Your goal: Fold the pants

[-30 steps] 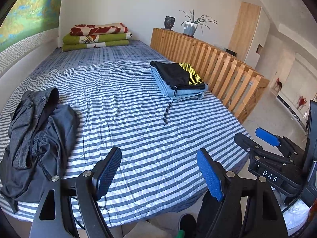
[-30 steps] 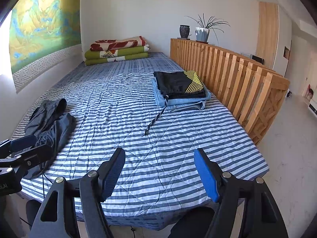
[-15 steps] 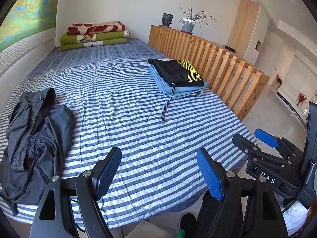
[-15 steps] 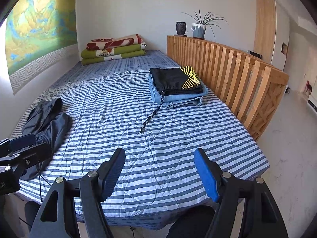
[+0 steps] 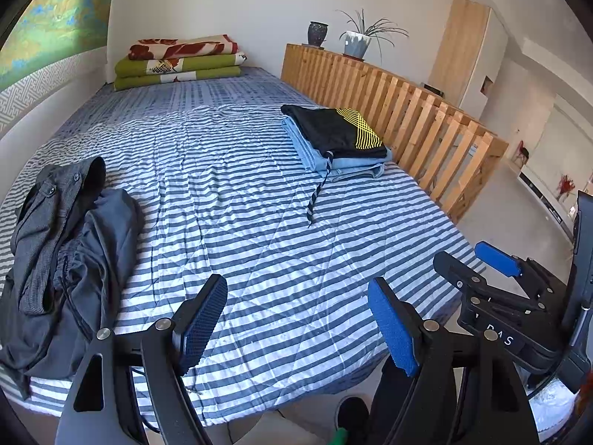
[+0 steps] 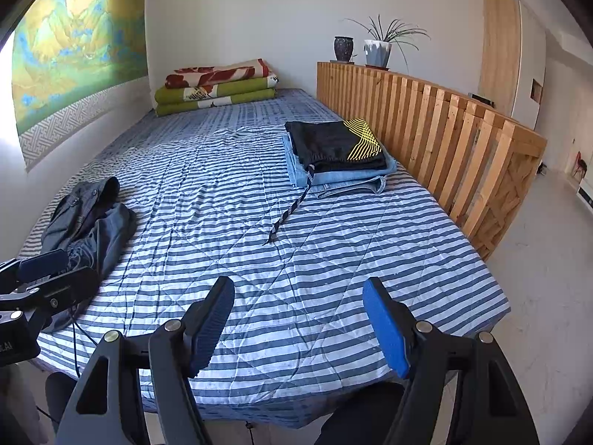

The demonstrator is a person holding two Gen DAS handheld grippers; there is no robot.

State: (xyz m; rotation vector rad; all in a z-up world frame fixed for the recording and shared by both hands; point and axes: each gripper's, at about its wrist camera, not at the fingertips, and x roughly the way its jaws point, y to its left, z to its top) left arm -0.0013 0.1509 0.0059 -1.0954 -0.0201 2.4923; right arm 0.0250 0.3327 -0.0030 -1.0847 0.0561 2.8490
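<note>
A heap of crumpled dark grey pants lies at the left edge of the striped bed. Folded clothes, a black garment with yellow lines on top of light blue jeans, sit at the right by the railing, with a drawstring trailing onto the sheet. My left gripper hovers open over the bed's near edge, holding nothing. My right gripper is likewise open and empty; it also shows in the left wrist view.
A wooden slatted railing runs along the bed's right side, with a vase and a potted plant on its far end. Folded green and red blankets lie at the bed's head. Bare floor extends to the right.
Both grippers have drifted slightly, shifting the views a little; both stay open and empty. The clothes on the bed have not moved.
</note>
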